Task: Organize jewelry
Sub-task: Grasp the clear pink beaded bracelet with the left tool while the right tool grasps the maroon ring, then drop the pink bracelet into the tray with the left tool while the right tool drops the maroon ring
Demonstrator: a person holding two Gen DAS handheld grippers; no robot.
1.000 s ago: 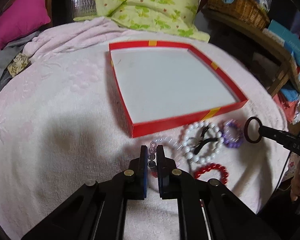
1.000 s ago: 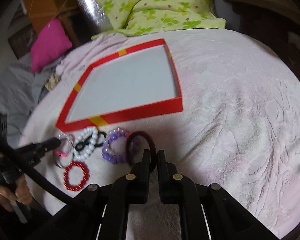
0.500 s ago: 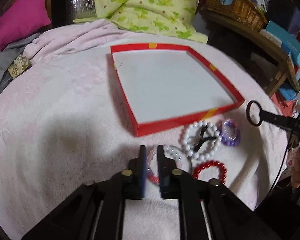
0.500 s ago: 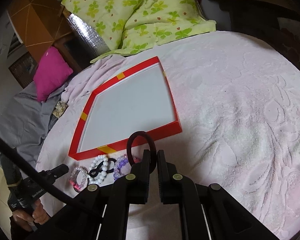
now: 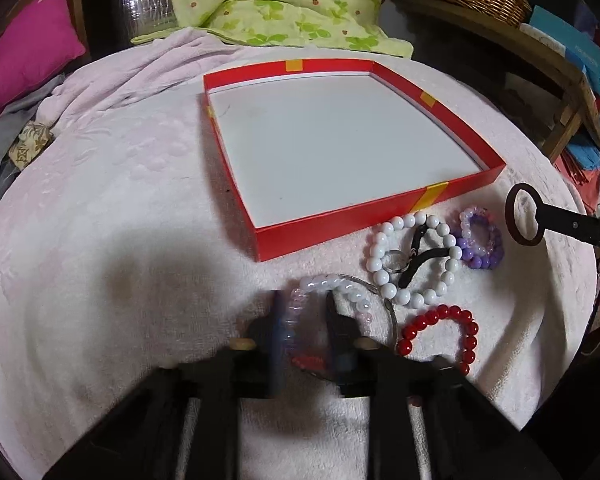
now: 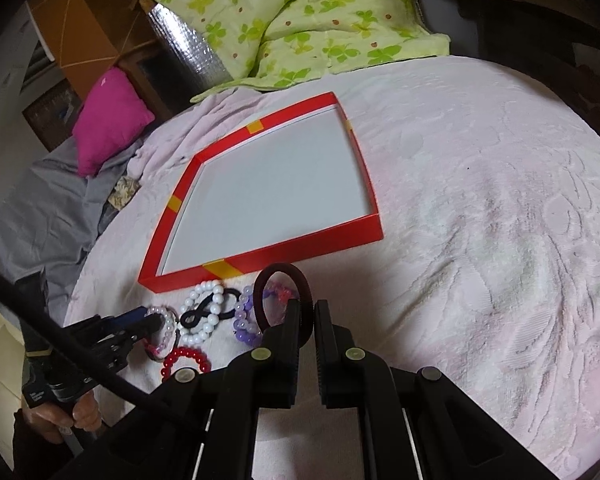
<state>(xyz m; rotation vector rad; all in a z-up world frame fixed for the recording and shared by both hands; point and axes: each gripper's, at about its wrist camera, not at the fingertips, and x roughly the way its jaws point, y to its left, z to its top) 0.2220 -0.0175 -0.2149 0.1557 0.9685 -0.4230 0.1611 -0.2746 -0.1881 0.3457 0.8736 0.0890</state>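
Observation:
A clear-and-pink bead bracelet point(image 5: 340, 284) lies on the pink blanket just before the red box point(image 5: 340, 228). My left gripper point(image 5: 304, 308) is blurred and its jaws are closing; the fingers stand slightly apart with a strand of that bracelet between them. From the right wrist view its tip point(image 6: 156, 322) rests at the bracelet. My right gripper point(image 6: 306, 308) is shut on a dark maroon ring point(image 6: 284, 300), held above the blanket near the box's front edge point(image 6: 284, 252). That ring point(image 5: 524, 216) also shows in the left wrist view.
White beads point(image 5: 380, 264), a black looped tie point(image 5: 420, 256), a purple bracelet point(image 5: 482, 240) and a red bracelet point(image 5: 440, 316) lie together by the box. A green quilt point(image 5: 284, 4) and pink cushion point(image 5: 24, 64) lie behind. A hand point(image 6: 56, 416) holds the left gripper.
My left fingers, close together before, now stand wider and blurred around the clear-and-pink bracelet. The right gripper has kept the maroon ring and risen slightly.

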